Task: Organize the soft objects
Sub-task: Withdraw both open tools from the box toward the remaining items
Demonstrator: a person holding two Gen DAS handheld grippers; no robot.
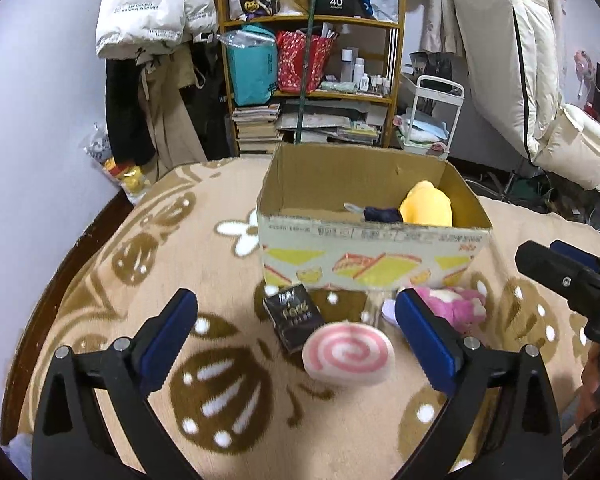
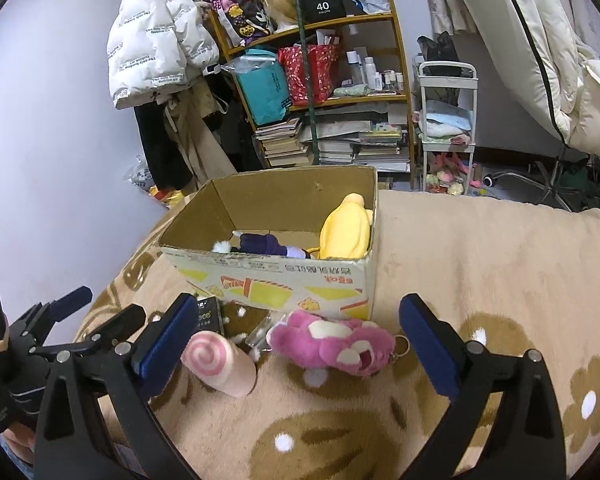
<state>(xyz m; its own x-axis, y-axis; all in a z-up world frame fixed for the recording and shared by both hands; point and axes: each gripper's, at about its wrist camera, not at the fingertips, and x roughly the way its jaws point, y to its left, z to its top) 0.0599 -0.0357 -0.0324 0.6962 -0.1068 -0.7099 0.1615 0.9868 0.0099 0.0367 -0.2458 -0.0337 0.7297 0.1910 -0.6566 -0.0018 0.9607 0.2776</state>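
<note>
An open cardboard box point(image 1: 374, 242) point(image 2: 268, 268) stands on the patterned blanket, holding a yellow plush point(image 1: 426, 206) point(image 2: 346, 228) and a dark blue plush point(image 1: 382, 214) point(image 2: 260, 245). In front of it lie a pink swirl roll plush point(image 1: 347, 354) point(image 2: 216, 362), a pink bear plush point(image 1: 454, 304) point(image 2: 336, 340) and a small black box point(image 1: 294, 316) point(image 2: 209, 316). My left gripper point(image 1: 296, 332) is open, the swirl roll just beyond its fingertips. My right gripper point(image 2: 296, 338) is open with the pink bear just ahead between its fingers, untouched.
A wooden shelf point(image 1: 312, 92) point(image 2: 324, 92) with bags, books and bottles stands behind the box. A white cart point(image 2: 446, 128) sits to its right, coats point(image 1: 156, 4) hang at left. The beige blanket point(image 2: 480, 248) spreads right of the box.
</note>
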